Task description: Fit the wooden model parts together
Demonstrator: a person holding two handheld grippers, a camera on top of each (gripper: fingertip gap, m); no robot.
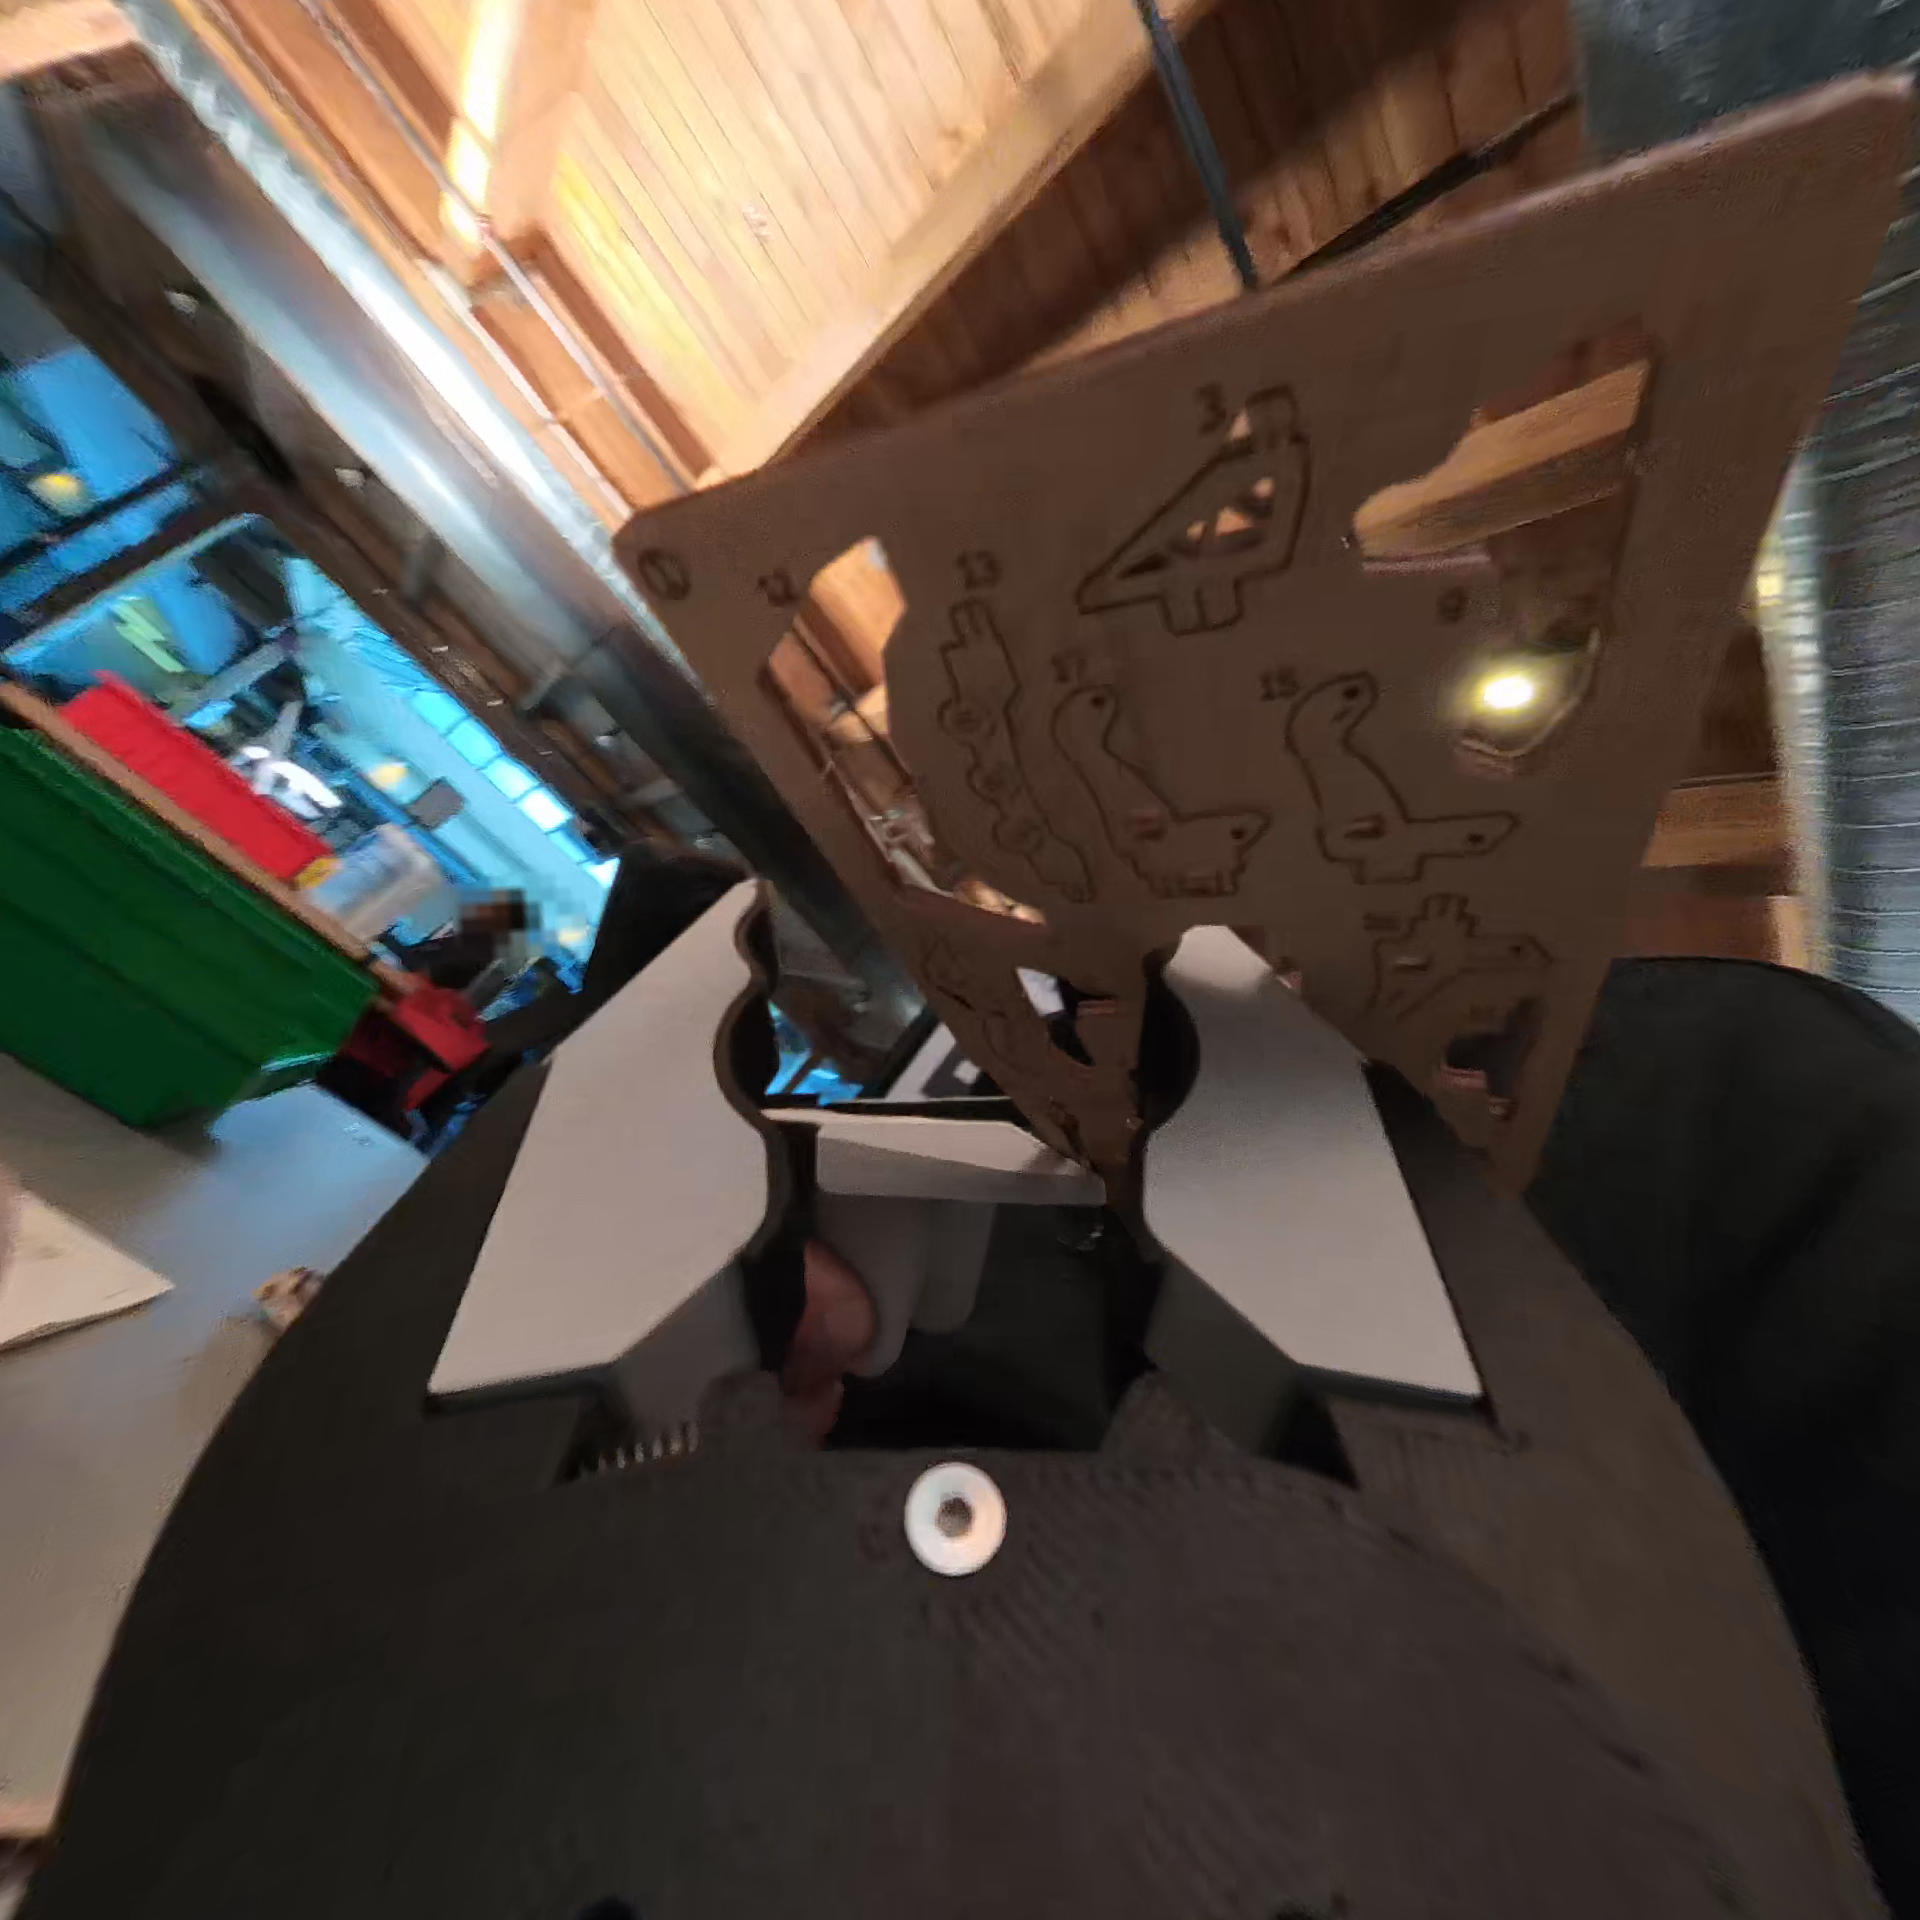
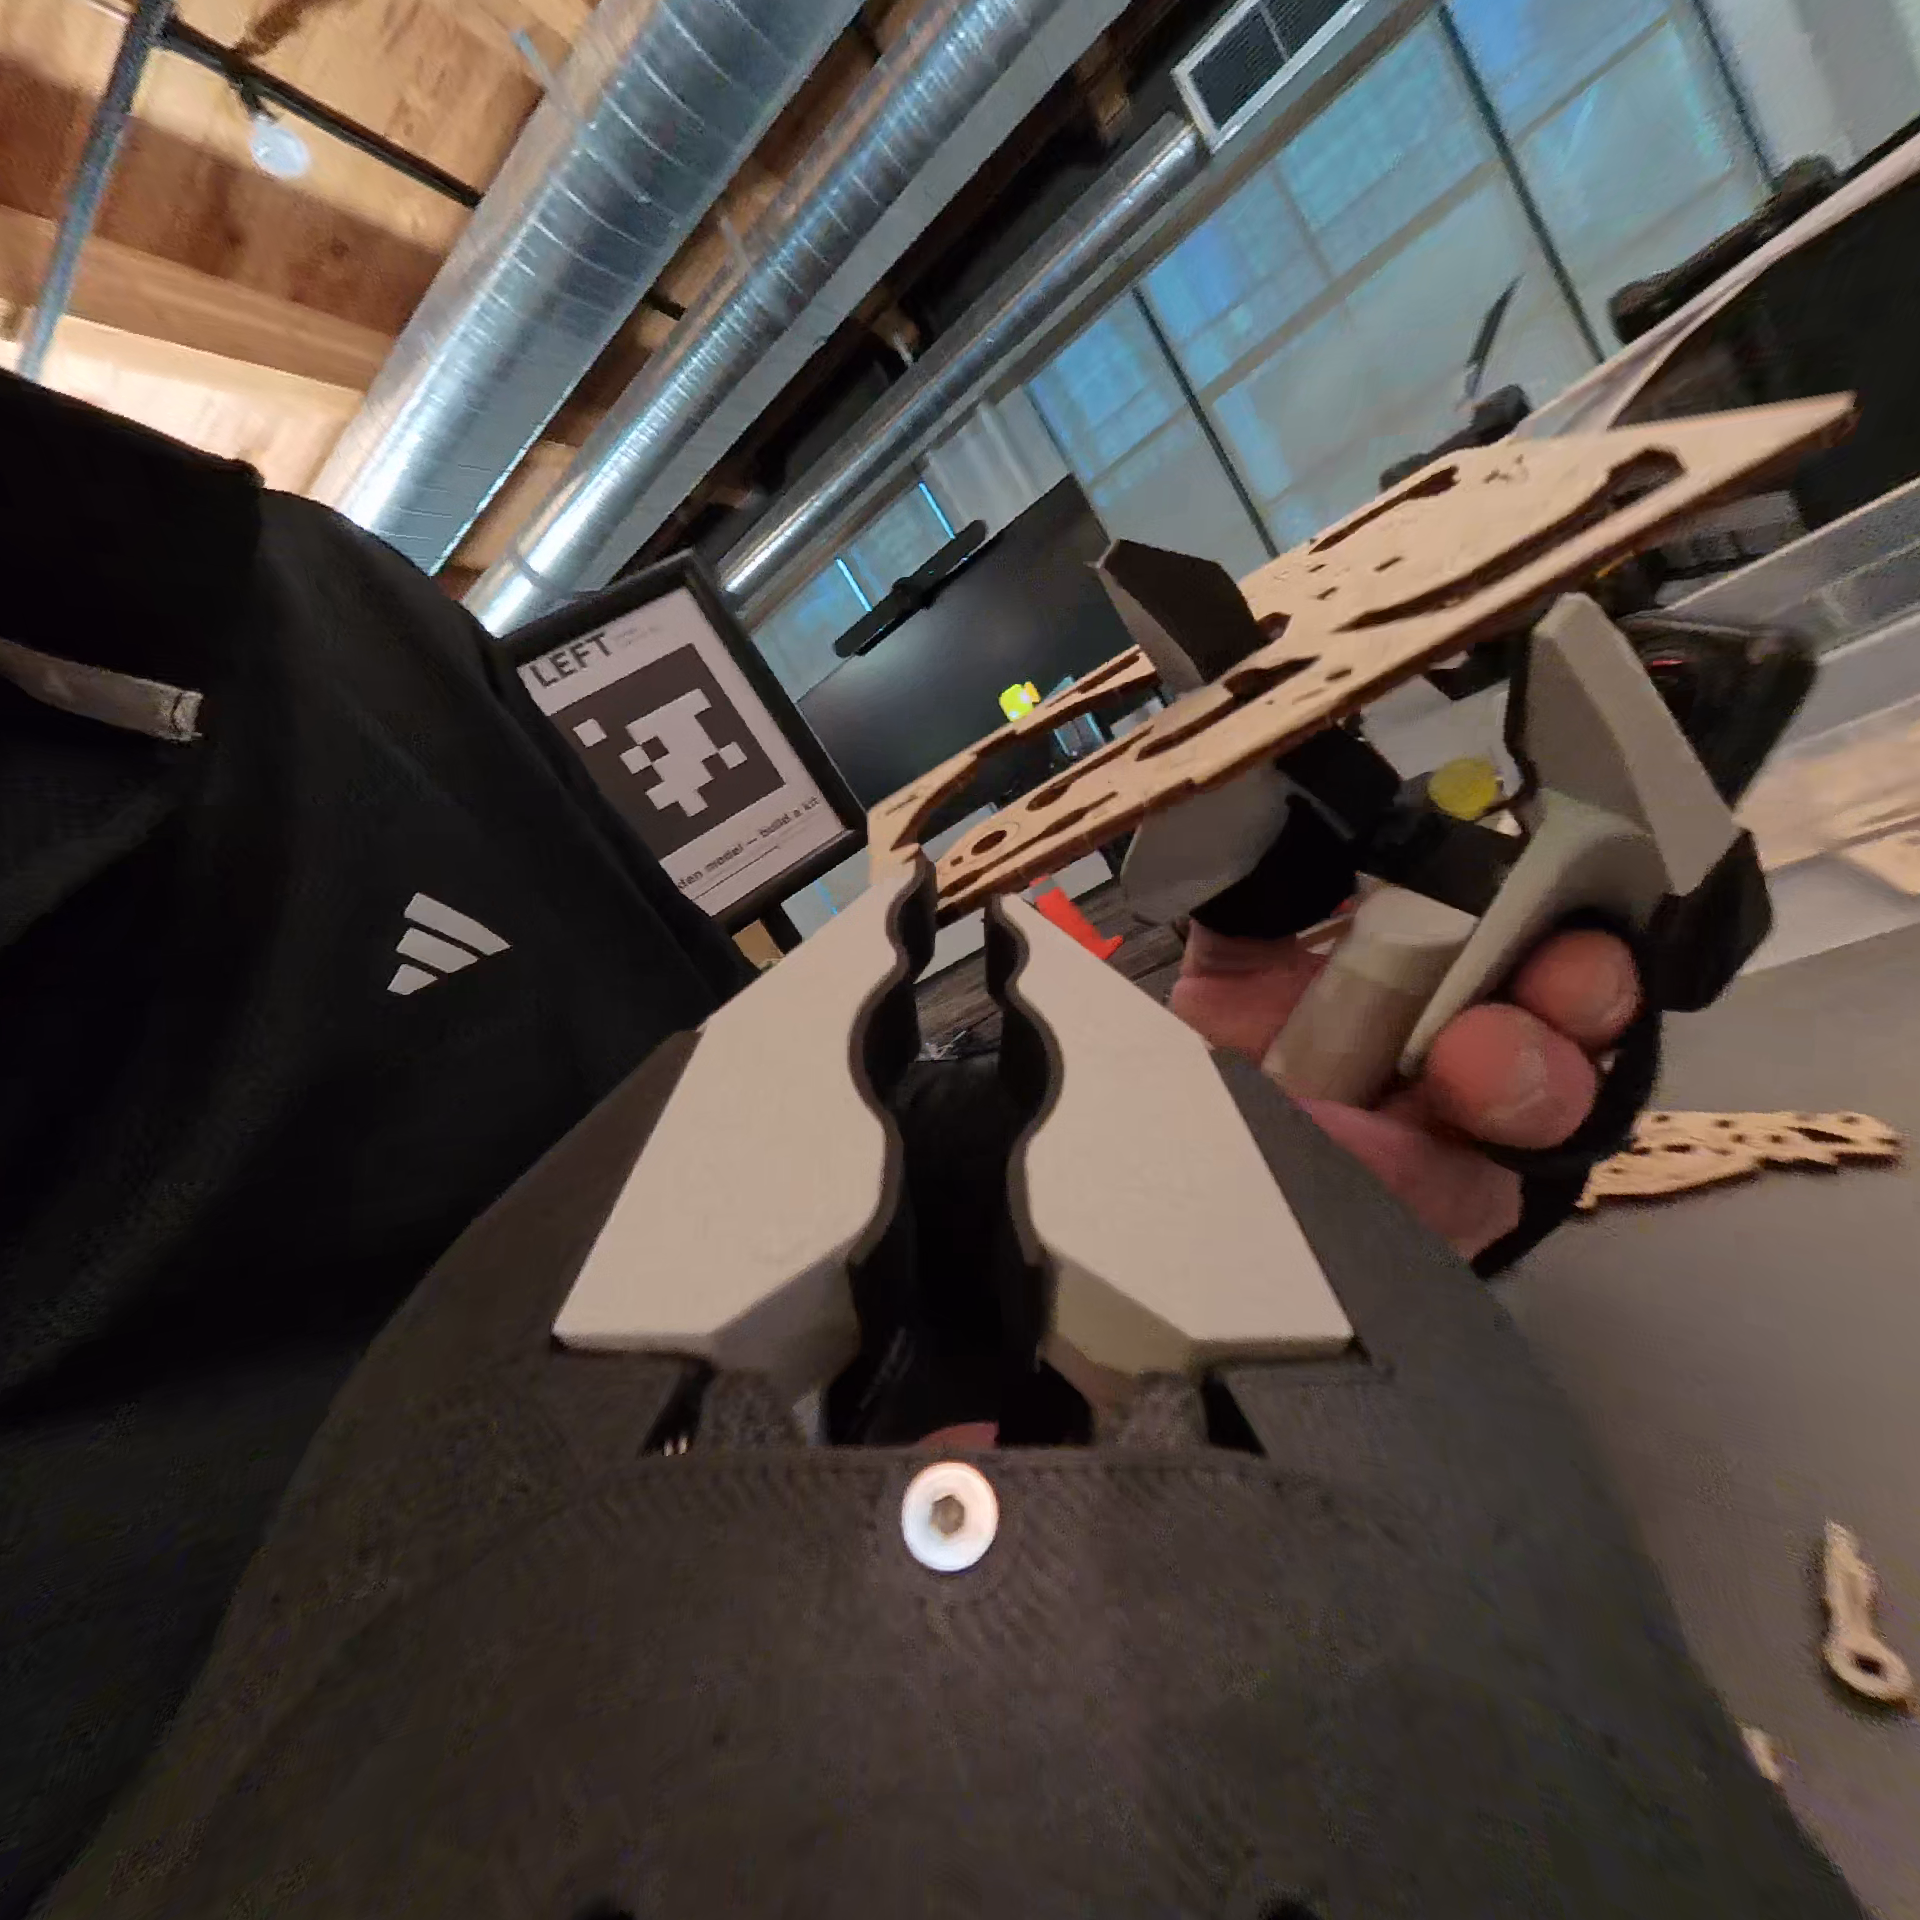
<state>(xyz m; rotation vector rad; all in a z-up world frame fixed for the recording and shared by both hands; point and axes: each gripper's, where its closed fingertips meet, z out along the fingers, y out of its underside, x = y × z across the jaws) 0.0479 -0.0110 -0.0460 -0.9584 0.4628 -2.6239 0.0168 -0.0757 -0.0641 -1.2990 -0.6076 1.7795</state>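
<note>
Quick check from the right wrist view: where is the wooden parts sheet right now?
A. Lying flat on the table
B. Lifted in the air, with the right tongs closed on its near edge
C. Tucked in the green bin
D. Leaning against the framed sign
B: the wooden parts sheet hangs above the table, its near edge between the nearly shut right tongs.

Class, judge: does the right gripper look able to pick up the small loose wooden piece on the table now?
Probably not: the right gripper seems shut on the wooden sheet at its corner, though the loose piece lies unobstructed.
</note>
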